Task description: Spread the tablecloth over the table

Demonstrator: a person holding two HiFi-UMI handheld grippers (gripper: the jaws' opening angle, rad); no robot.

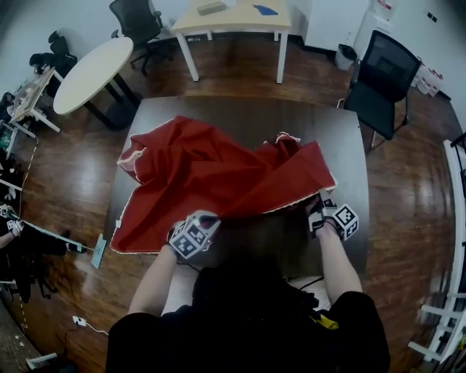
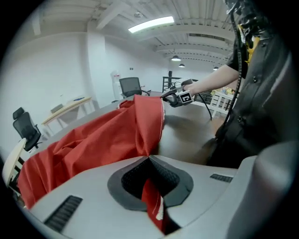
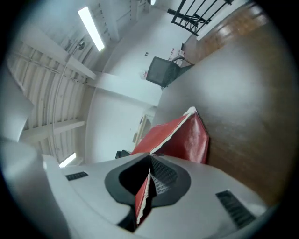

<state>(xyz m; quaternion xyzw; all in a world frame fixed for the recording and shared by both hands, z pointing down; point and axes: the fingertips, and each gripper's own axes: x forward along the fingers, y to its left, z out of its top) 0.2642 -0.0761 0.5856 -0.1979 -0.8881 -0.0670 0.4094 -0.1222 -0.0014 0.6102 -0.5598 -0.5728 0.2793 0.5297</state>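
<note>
Tablecloth (image 1: pixel 211 182), red with a white hem, lies rumpled across the dark table (image 1: pixel 342 138). The left gripper (image 2: pixel 150 161) has its jaws clamped on the cloth's near edge. The right gripper (image 3: pixel 149 158) pinches the hem at the near right corner.

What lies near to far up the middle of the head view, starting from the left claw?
Left claw, shut on the cloth's near edge → crumpled red fabric tablecloth → bare far strip of the dark rectangular table → brown wooden floor → pale wooden rectangular table.
</note>
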